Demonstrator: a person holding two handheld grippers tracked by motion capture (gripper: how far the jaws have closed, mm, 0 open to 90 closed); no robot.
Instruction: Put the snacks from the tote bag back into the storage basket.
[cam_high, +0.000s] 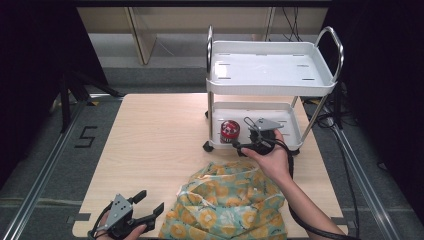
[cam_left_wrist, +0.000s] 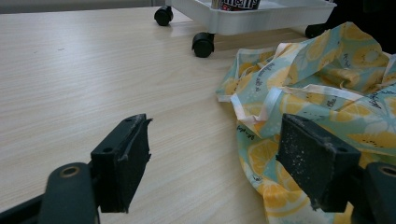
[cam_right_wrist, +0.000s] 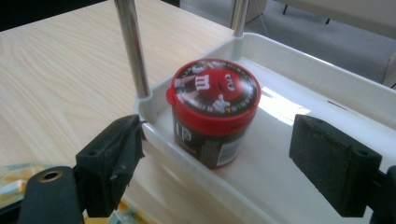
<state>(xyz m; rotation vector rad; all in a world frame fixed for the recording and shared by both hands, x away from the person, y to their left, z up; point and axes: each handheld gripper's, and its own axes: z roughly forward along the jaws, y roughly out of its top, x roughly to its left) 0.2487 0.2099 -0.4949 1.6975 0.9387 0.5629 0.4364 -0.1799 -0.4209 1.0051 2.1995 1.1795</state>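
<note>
Red-lidded and dark-bodied, the M&M's candy tub (cam_right_wrist: 212, 112) is standing upright in the bottom tray (cam_right_wrist: 299, 154) of the white trolley (cam_high: 270, 75), close against the tray's front-left corner and just beside the chrome upright (cam_right_wrist: 133, 49) there. The trolley is sitting on the wooden table (cam_high: 150, 150), toward its far right corner, with the upper shelf showing bare white plastic.

The right gripper (cam_right_wrist: 217, 163) is hovering over the near rim of the bottom tray, pointing at the tub. Its jaws are standing wide apart, one on either side of the tub, touching nothing and holding nothing. In the high view the person's right hand (cam_high: 272, 157) is gripping this tool just beside the tub (cam_high: 230, 131).

The left gripper (cam_left_wrist: 212, 163) is sitting low near the table's near left corner, jaws spread wide and empty. The right-hand jaw is lying over the edge of the lemon-print fabric bag (cam_left_wrist: 322, 93); whether it is touching the cloth cannot be told. The bag is lying crumpled at the near edge of the table, between the two grippers and in front of the trolley's black casters (cam_left_wrist: 203, 44).
</note>
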